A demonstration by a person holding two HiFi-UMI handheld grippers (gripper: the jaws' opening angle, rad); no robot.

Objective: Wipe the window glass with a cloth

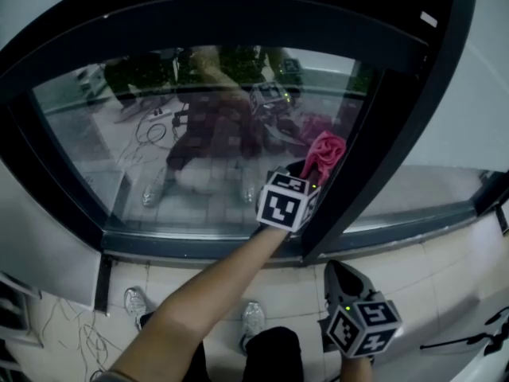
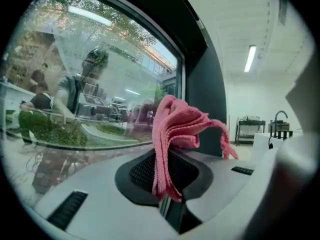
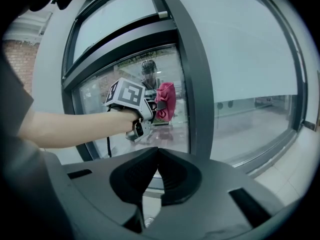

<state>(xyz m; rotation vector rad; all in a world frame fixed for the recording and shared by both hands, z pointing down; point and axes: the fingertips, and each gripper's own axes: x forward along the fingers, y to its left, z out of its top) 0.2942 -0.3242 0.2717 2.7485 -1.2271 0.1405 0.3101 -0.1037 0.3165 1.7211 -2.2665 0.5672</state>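
A pink cloth is clamped in my left gripper, which is raised to the window glass close to the dark upright frame post. In the left gripper view the cloth rises in folds from the shut jaws, with the glass just beyond. My right gripper hangs low near the floor, shut with nothing in it. The right gripper view shows the left gripper and cloth at the pane.
A dark window frame rings the pane, with a sill below. A second frosted pane lies right of the post. A tiled floor and cables lie underfoot.
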